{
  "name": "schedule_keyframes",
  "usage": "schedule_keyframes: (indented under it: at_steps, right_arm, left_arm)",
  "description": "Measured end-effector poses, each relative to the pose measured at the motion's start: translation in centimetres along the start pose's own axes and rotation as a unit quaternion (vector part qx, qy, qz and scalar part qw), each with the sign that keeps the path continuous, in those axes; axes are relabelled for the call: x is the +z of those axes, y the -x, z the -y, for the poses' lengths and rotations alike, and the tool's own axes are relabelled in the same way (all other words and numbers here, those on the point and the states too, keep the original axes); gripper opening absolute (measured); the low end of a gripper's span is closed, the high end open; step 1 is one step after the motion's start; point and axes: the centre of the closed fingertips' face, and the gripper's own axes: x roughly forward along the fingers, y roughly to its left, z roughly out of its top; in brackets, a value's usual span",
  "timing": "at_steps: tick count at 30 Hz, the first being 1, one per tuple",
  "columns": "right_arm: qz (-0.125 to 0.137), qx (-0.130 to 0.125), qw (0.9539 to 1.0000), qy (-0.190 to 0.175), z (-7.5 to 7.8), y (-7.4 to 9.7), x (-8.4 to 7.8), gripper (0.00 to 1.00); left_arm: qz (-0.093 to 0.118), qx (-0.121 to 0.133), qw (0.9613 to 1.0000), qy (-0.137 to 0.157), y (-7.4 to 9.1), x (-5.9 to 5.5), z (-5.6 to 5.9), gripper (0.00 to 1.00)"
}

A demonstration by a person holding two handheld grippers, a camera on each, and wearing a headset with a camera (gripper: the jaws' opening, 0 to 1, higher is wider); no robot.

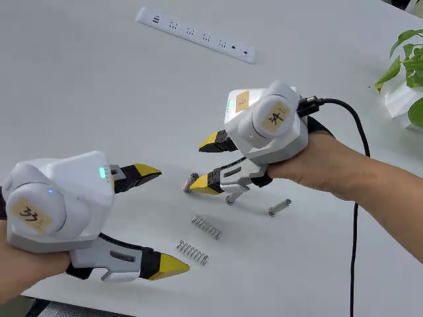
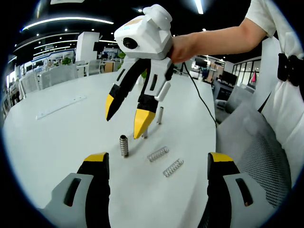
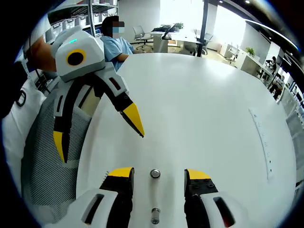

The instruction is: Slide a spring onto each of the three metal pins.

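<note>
One metal pin (image 1: 190,181) stands upright with a spring coiled round it, also seen in the left gripper view (image 2: 124,146). A second pin (image 1: 231,197) stands under my right gripper (image 1: 200,165), which is open with its lower fingertip (image 2: 141,126) just beside it. A third, bare pin (image 1: 279,207) is off to the right. Two loose springs (image 1: 206,226) (image 1: 192,251) lie on the white table. In the right gripper view a pin head (image 3: 155,174) sits between the open jaws. My left gripper (image 1: 162,218) is open and holds nothing, near the loose springs (image 2: 157,153) (image 2: 173,167).
A white power strip (image 1: 195,34) lies at the far side of the table (image 1: 79,99). A potted plant (image 1: 406,59) stands at the right edge. A black cable (image 1: 357,172) trails from the right gripper toward the table's near edge.
</note>
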Motion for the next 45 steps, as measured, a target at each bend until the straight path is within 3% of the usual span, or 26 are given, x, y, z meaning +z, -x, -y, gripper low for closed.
schedule_keyframes:
  at_steps: [14,22,31,42,45]
  right_arm:
    - [0.066,-0.034,0.9963,-0.043,-1.1,4.5,-1.7,0.57]
    - [0.117,-0.055,0.9884,-0.079,-1.5,7.2,-3.5,0.69]
    - [0.155,-0.064,0.9806,-0.102,-2.9,9.4,-6.5,0.84]
    - [0.186,-0.077,0.9699,-0.137,-4.2,11.2,-10.8,0.91]
    - [0.183,-0.08,0.9682,-0.15,-4.7,11.3,-12.0,0.91]
  left_arm:
    - [-0.025,0.002,0.9995,-0.017,0.1,-0.1,0.6,0.82]
    - [-0.039,0.004,0.999,-0.023,0.1,-0.3,0.7,0.8]
    - [-0.065,-0.001,0.9971,-0.039,-0.5,-0.8,1.2,0.74]
    - [-0.113,-0.023,0.9901,-0.08,-1.5,-1.9,1.7,0.64]
    - [-0.131,-0.031,0.9861,-0.097,-2.0,-2.5,1.8,0.59]
